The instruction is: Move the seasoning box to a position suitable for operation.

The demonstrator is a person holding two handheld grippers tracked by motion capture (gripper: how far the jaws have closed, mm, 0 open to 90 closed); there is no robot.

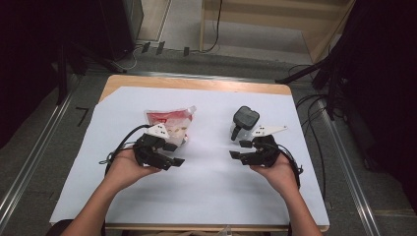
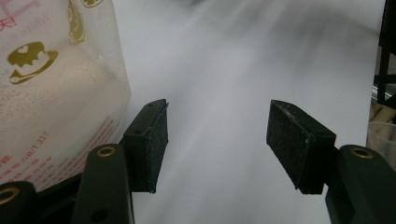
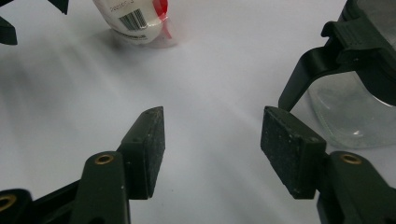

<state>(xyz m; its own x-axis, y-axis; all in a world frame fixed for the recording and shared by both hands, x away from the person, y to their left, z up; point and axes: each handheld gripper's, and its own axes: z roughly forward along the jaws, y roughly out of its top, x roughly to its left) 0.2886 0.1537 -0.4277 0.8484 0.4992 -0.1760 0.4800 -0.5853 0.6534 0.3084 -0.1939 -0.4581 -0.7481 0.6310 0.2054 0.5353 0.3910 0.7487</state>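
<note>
Both tongs are open and hold nothing. The left tongs (image 1: 169, 158) rest just beside the bag (image 1: 169, 121), the right tongs (image 1: 241, 156) near the jar (image 1: 243, 123) on the counter (image 1: 206, 196). To grasp well, center the jaws around each thing before closing.

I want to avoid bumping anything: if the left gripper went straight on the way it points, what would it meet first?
Probably nothing nearby: between the left gripper jaws lies only bare white sheet. The snack bag sits off to the side.
</note>
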